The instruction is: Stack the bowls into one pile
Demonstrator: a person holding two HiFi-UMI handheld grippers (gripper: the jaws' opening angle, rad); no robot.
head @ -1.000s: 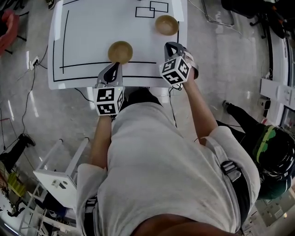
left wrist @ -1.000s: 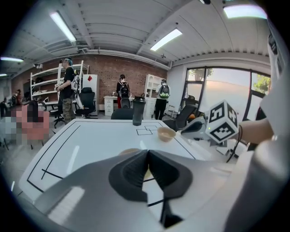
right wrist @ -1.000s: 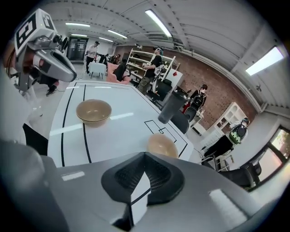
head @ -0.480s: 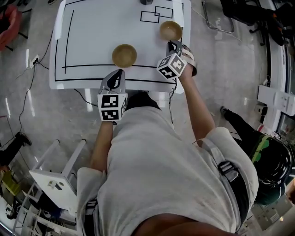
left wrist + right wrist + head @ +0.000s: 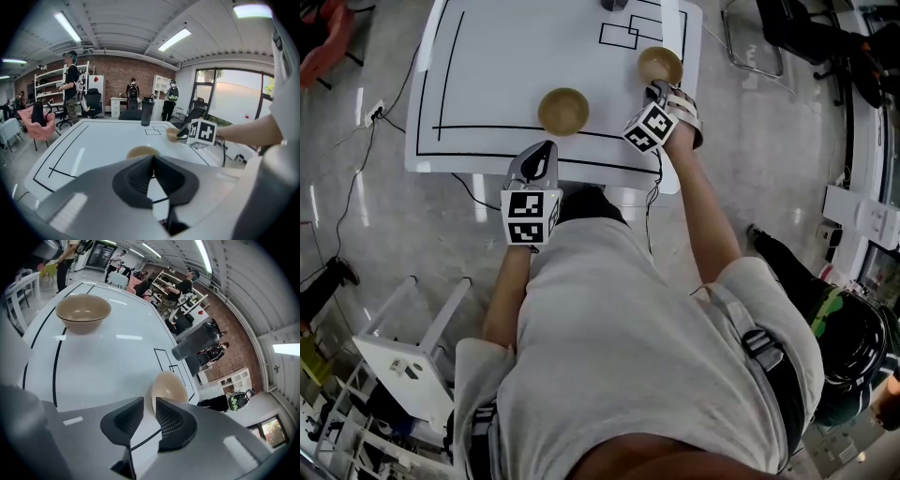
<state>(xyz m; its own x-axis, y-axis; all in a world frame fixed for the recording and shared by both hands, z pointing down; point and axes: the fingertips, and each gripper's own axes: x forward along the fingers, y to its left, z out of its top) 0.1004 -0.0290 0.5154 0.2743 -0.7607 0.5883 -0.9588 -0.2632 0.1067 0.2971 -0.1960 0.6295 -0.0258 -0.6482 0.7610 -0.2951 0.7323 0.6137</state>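
Two tan bowls stand apart on the white table (image 5: 497, 66). One bowl (image 5: 563, 111) is near the front middle, just beyond my left gripper (image 5: 546, 148), whose jaws are shut and empty. From the left gripper view that bowl (image 5: 143, 151) sits right behind the closed tips (image 5: 153, 159). The other bowl (image 5: 660, 66) is at the far right. My right gripper (image 5: 660, 92) reaches its near rim. In the right gripper view the jaws (image 5: 149, 404) stand a little apart, with that bowl's rim (image 5: 168, 389) just past the gap and not pressed by the pads.
A dark tumbler (image 5: 147, 111) stands at the table's far edge near small black rectangles (image 5: 630, 30). Black lines mark out the tabletop. The table's right edge runs close to the far-right bowl. People and office furniture are in the room behind.
My right gripper has moved forward and down to the far-right bowl's near rim, rolling as it went. The left gripper has stayed in place, shut.
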